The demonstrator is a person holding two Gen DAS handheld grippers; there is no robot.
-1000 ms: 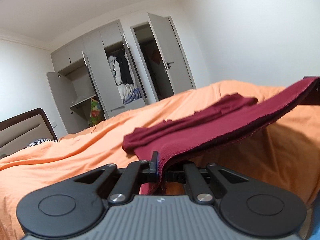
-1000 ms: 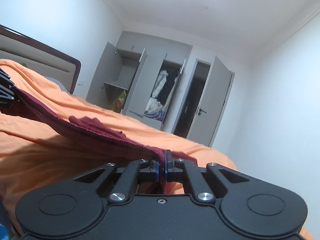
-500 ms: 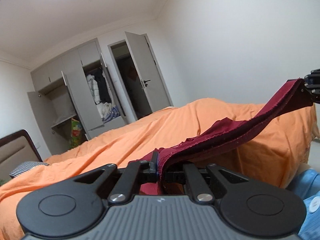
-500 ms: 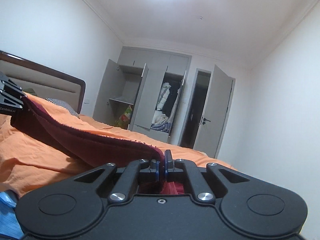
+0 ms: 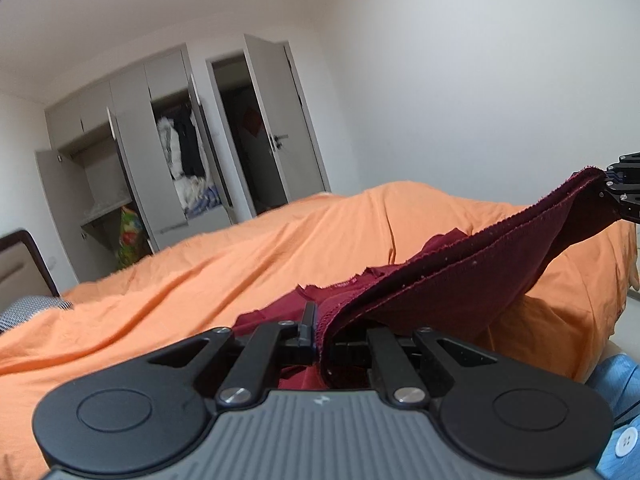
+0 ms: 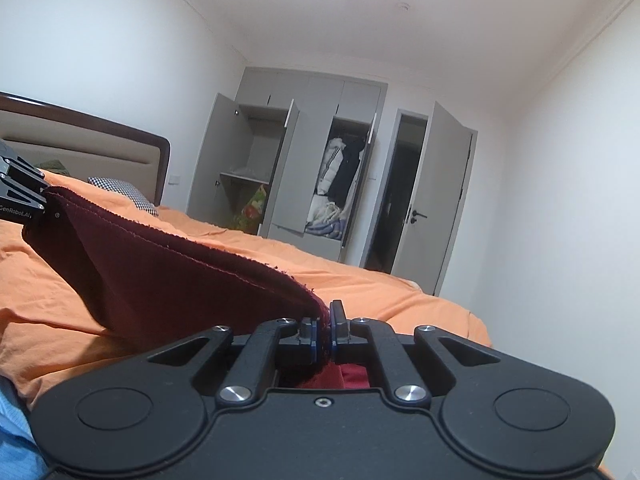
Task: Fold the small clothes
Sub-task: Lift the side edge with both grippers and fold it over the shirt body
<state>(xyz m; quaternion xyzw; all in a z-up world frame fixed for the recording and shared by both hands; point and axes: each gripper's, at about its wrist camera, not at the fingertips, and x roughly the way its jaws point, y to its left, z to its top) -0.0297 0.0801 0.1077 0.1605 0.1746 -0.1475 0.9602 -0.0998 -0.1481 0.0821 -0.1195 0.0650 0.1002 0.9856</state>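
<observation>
A dark red garment (image 5: 460, 280) hangs stretched between both grippers above the orange bed (image 5: 240, 264). My left gripper (image 5: 318, 330) is shut on one corner of its hem. My right gripper (image 6: 323, 330) is shut on the other corner, and it shows at the right edge of the left wrist view (image 5: 622, 186). In the right wrist view the red garment (image 6: 168, 272) sags in a fold down to the orange bed (image 6: 380, 292), and the left gripper (image 6: 22, 196) grips it at the far left. Part of the garment lies bunched on the bed behind the left fingers.
A grey wardrobe (image 6: 312, 168) stands with doors open beyond the bed, next to an open room door (image 6: 448, 200). A padded headboard (image 6: 100, 148) and a checked pillow (image 6: 124, 194) lie at the bed's head. Blue cloth (image 5: 616, 408) shows at the lower right.
Both grippers lifted the red garment off the bed, then tilted back down. The cloth now sags in a deeper fold between them. Both grips held throughout.
</observation>
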